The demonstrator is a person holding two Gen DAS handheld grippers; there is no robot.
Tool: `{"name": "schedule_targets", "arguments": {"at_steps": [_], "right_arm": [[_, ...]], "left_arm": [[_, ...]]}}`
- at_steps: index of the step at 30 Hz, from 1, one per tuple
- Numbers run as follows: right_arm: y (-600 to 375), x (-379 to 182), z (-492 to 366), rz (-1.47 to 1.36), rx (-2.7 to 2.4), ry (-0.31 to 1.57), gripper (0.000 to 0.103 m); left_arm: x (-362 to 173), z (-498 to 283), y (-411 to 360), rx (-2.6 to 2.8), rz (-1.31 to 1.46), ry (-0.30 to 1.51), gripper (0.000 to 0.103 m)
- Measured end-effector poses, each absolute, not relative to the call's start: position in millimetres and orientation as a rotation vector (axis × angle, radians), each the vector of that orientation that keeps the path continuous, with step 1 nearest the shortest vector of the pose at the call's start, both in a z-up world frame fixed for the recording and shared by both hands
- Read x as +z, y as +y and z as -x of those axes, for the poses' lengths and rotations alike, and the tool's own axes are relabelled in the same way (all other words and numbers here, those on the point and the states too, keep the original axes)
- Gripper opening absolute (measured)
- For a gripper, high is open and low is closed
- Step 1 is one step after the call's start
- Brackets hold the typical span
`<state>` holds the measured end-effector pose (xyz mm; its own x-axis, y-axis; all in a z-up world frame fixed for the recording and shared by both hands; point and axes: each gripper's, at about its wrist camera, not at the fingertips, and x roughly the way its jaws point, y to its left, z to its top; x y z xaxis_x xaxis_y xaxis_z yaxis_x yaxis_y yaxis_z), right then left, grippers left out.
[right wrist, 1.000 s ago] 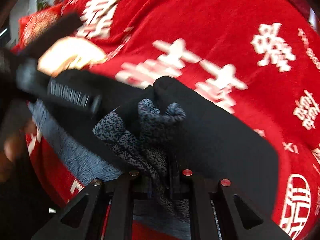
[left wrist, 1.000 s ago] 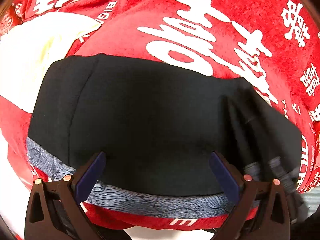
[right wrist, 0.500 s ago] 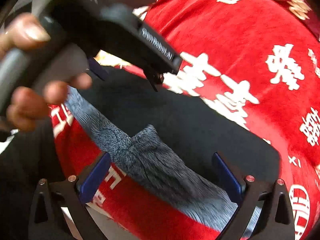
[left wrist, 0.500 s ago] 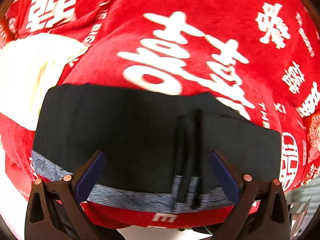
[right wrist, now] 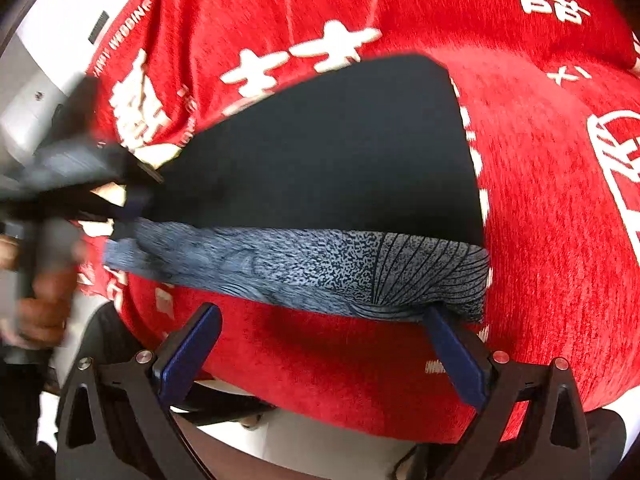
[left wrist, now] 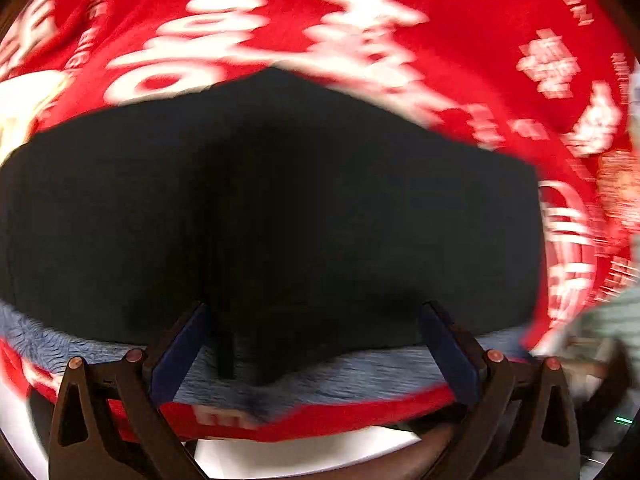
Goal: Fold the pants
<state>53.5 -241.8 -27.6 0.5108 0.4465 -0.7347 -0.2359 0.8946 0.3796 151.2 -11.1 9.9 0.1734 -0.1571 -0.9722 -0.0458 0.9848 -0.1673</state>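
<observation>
The black pants (left wrist: 280, 208) lie flat in a folded rectangle on the red cloth (left wrist: 460, 12), with a grey patterned waistband (left wrist: 332, 380) along the near edge. My left gripper (left wrist: 316, 352) is open and empty, its fingers just over the waistband. In the right wrist view the pants (right wrist: 332, 160) and waistband (right wrist: 320, 272) lie ahead. My right gripper (right wrist: 324, 352) is open and empty, just short of the waistband. The left gripper (right wrist: 80, 176), blurred, is at the pants' left end, held by a hand.
The red cloth (right wrist: 552, 208) with white characters covers the whole work surface and drops off at the near edge. A white surface (right wrist: 52, 40) shows at the far left. A pale patch (left wrist: 20, 108) lies on the cloth left of the pants.
My right gripper has let go of the waistband, opened and drawn back. The lifted fold has come down flat. My left gripper has moved closer over the pants.
</observation>
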Motion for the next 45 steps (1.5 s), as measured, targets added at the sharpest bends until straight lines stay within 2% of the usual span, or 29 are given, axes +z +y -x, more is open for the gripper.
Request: {"name": "schedule_targets", "arguments": {"at_steps": [8,10,13,15,21,24,27,30,32,37,42,45], "right_arm": [[-261.2,37.5,-68.2,-0.211,0.509,0.756,0.102],[-258.1,36.5,-77.2,-0.215,0.52,0.765,0.102],[-245.9,4.7,-97.1,-0.244,0.558,0.887,0.102],[-237.9,-14.7,-99.7,-0.186,0.54,0.936,0.102],[-240.2,35.2,-101.5,-0.104,0.566,0.812,0.102],[-242.6,46.3,-130.2,-0.102,0.546,0.815,0.102],[-239.8,38.7,-170.4,-0.15,0.553,0.866,0.102],[-235.9,6.4,-203.4,-0.17,0.522,0.994,0.102],[-232.8,1.0,-209.3,-0.159,0.519,0.993,0.103],[-229.7,27.4,-167.9,-0.139,0.519,0.893,0.103],[-214.2,-17.4,-145.8,0.012,0.418,0.979,0.103],[-194.6,-21.3,-134.1,0.16,0.353,0.949,0.103]], "left_arm": [[48.9,-144.4,1.6,-0.037,0.148,1.3,0.103],[52.2,-144.0,-4.5,-0.043,0.124,1.286,0.103],[17.5,-146.9,-13.9,0.005,0.032,1.366,0.103],[6.1,-146.2,-3.4,-0.007,0.115,1.361,0.103],[10.3,-147.1,3.8,-0.015,0.134,1.381,0.103],[9.9,-142.5,0.9,-0.002,0.126,1.352,0.103],[8.9,-137.6,2.1,-0.012,0.136,1.34,0.103],[9.5,-136.0,5.4,-0.025,0.149,1.343,0.103],[7.9,-139.7,3.8,-0.028,0.148,1.343,0.103],[6.0,-143.3,2.7,-0.03,0.145,1.327,0.103],[6.6,-145.1,0.5,-0.028,0.137,1.324,0.103],[16.5,-143.3,8.4,-0.028,0.145,1.325,0.103]]}}
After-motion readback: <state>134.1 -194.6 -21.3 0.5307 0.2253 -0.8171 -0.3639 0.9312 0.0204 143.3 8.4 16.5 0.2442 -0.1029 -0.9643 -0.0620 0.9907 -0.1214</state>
